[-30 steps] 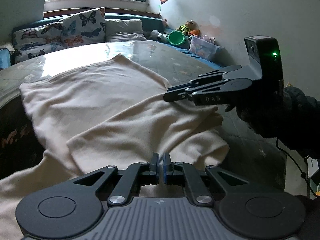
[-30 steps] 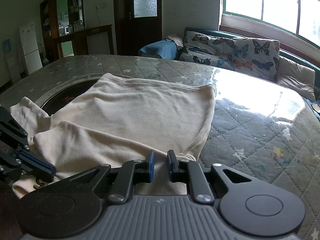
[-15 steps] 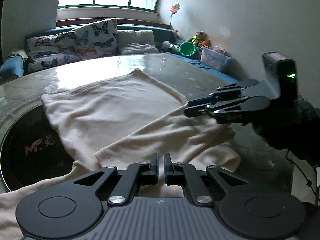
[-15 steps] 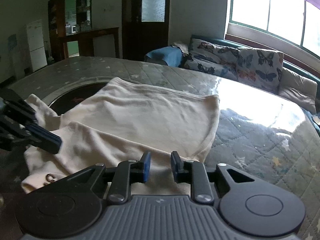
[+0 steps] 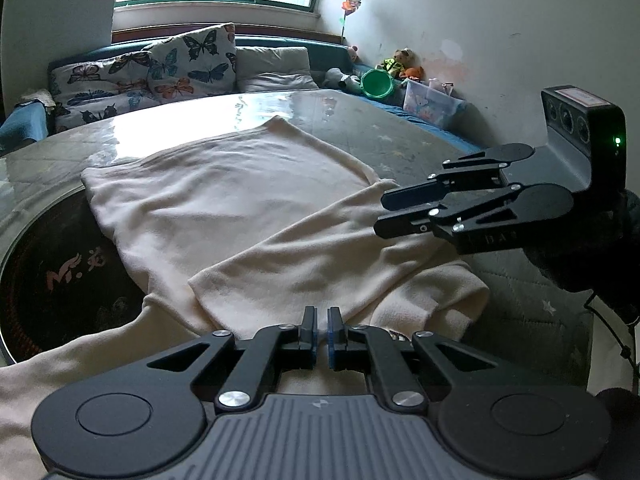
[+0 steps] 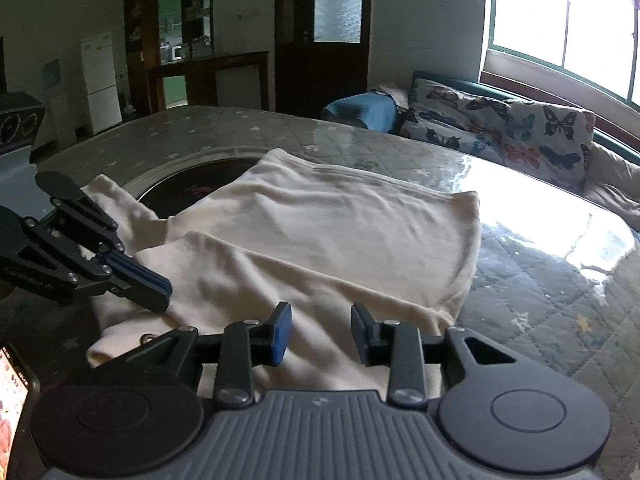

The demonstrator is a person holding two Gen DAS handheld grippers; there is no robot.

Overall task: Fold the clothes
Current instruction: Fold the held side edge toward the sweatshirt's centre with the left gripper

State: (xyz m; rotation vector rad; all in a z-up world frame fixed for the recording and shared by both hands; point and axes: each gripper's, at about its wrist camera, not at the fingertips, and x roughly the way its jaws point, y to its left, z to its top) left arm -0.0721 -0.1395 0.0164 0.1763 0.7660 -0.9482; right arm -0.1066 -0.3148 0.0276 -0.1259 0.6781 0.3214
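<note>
Cream garment (image 5: 224, 200): we see it on the counter (image 6: 540, 280), 1 sleeve folded across. Left hand-held gripper (image 5: 323, 332) closed, empty; right hand-held gripper (image 6: 320, 336) opening, nothing pinched. We advise smoothing the fold before regrasping.

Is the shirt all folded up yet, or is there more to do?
Not yet. One sleeve already lies folded across the cream shirt. The right gripper is opening, empty. The left gripper is shut. The other sleeve and the body remain unfolded.
</note>
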